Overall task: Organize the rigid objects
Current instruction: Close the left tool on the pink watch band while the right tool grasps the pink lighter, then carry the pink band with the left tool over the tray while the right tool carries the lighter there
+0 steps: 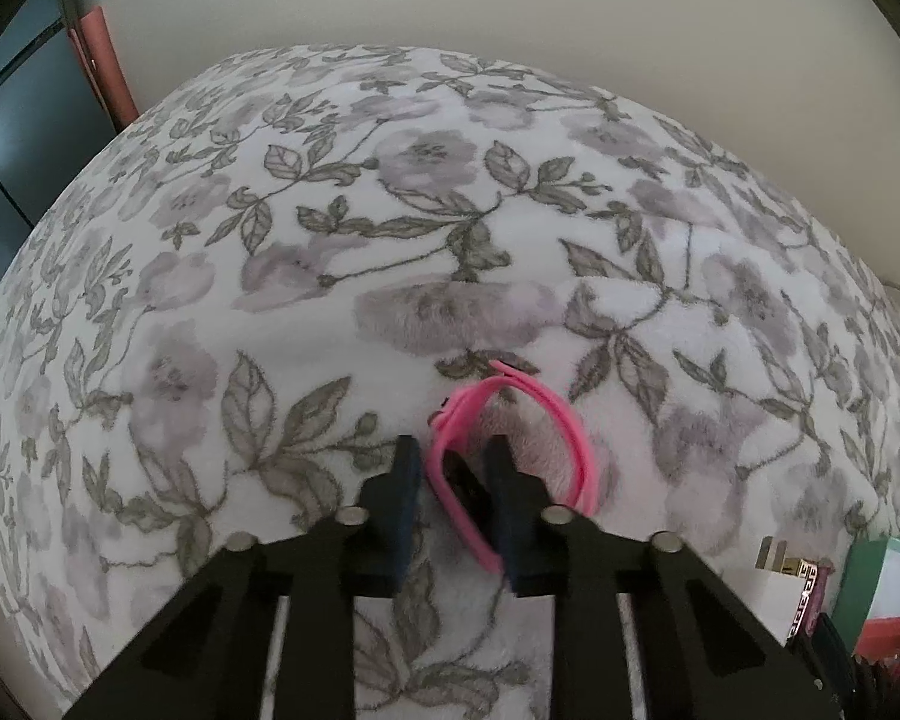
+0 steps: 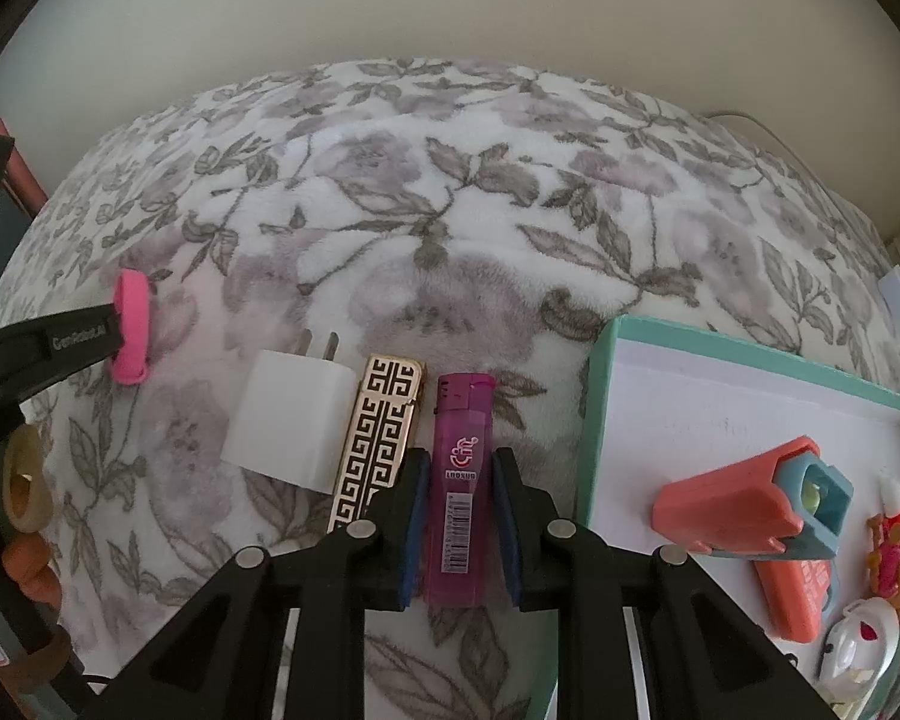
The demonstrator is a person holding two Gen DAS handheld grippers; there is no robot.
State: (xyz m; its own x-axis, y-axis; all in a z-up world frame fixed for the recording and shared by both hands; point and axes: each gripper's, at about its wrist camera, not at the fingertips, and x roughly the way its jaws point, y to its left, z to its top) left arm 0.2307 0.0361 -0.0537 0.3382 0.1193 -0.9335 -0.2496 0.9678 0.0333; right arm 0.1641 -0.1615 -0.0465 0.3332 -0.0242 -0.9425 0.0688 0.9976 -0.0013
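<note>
Now left gripper (image 1: 453, 468) pinches pink band (image 1: 570, 432); right gripper (image 2: 459, 489) clamps purple lighter (image 2: 459, 480).

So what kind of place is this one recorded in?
Probably a home, perhaps a bedroom: the work surface is a fleecy floral blanket set against a plain wall, with household odds and ends on it, such as a white plug adapter and a purple lighter.

Lots cut off at the edges here

Left wrist view: the white charger (image 1: 771, 597), patterned lighter (image 1: 805, 597) and teal box (image 1: 870, 576) are jammed into the lower right corner, mostly cropped, and the pink band's (image 1: 510, 450) near end hides behind a pad. Right wrist view: the small toys (image 2: 888, 546) at the right edge are too cropped to identify, and the lighter's barcode text (image 2: 459, 531) is unreadable.
</note>
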